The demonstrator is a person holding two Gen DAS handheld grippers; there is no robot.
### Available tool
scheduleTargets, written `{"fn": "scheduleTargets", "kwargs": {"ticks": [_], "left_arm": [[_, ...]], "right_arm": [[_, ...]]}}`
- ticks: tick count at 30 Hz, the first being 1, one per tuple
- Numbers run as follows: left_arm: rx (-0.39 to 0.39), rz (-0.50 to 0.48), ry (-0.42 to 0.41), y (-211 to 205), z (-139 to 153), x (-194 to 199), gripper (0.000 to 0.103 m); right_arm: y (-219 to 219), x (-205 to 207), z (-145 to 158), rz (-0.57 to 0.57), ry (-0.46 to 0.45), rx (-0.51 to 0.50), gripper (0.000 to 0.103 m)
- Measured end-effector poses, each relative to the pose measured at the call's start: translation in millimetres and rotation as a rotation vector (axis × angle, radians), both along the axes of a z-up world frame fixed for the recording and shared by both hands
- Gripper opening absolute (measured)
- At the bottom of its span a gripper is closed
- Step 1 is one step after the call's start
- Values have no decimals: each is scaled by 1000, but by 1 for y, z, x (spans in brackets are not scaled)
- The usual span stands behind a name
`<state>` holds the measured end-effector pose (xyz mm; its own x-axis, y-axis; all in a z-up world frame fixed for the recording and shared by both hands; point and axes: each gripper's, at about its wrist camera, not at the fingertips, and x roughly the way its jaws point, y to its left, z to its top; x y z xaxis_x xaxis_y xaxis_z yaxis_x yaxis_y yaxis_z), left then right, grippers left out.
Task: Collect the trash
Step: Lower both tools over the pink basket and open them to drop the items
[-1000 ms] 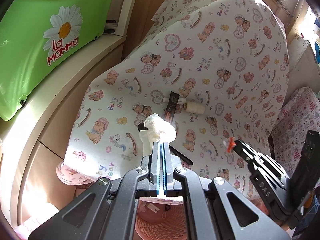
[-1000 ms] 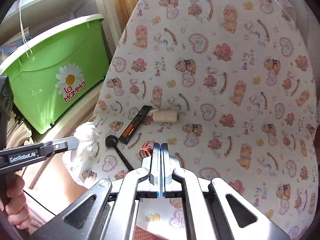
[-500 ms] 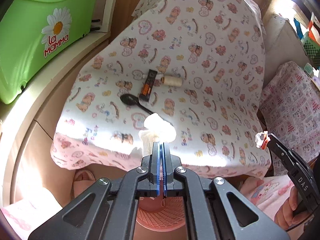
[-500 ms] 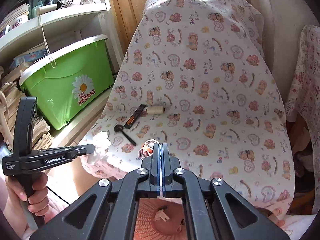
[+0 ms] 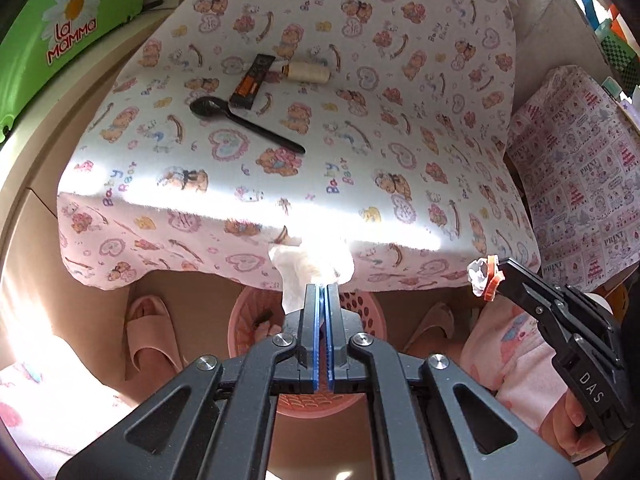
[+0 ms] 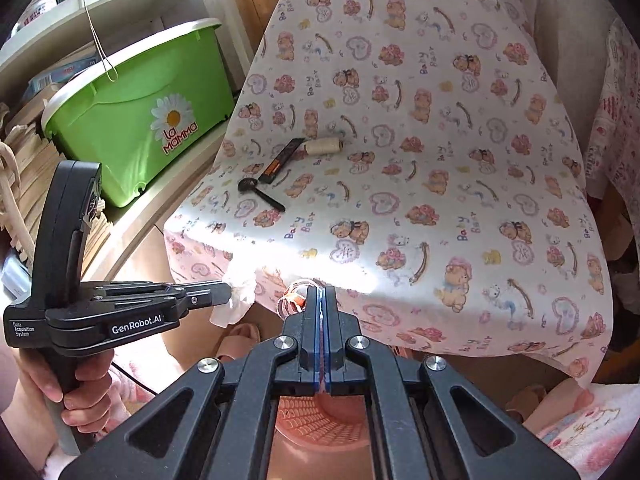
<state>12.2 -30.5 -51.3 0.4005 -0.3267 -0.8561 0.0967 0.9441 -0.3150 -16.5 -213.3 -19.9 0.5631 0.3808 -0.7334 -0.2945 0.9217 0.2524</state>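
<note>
My left gripper [image 5: 322,286] is shut on a crumpled white tissue [image 5: 310,266], hanging past the table's front edge above a pink perforated basket [image 5: 244,320]. In the right wrist view the left gripper [image 6: 228,294] shows with the tissue [image 6: 238,298] at its tip. My right gripper [image 6: 321,289] is shut on a small red-and-white wrapper scrap [image 6: 292,300], also over the basket [image 6: 320,416]. The left wrist view catches the right gripper [image 5: 496,276] with that scrap [image 5: 482,280]. On the bear-print cloth [image 5: 400,120] lie a black spoon [image 5: 240,120], a black sachet [image 5: 252,82] and a thread spool [image 5: 306,72].
A green "La Mamma" tub [image 6: 140,112] sits on a ledge to the left, with shelves behind it. Pink slippers [image 5: 150,332] lie on the floor beside the basket. A second patterned cloth [image 5: 576,168] covers furniture at the right. A hand [image 6: 76,392] holds the left gripper's handle.
Both grippers have drawn back from the tabletop past its front edge and now hang over the pink basket, each still gripping its piece of trash. The spoon, sachet and spool stayed put.
</note>
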Motion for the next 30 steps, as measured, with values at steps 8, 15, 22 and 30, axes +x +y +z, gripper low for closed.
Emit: {"fn": "scheduleTargets", "kwargs": {"ticks": [8,15,22,30], "left_arm": [[-20,-13,180,-5,-45,10,2],[0,11,264,-8,-77,18,2],[19,17,296,-13,-91,22,2],[19,53,301,-5,-88,23,43]], "right_arm": [[10,15,-51,8,154,-60,1],[20,25,-86,8,213,-140,2],[29,26,-115,16,260,-199,2],[33,28,-127,4,296,-196,20]]}}
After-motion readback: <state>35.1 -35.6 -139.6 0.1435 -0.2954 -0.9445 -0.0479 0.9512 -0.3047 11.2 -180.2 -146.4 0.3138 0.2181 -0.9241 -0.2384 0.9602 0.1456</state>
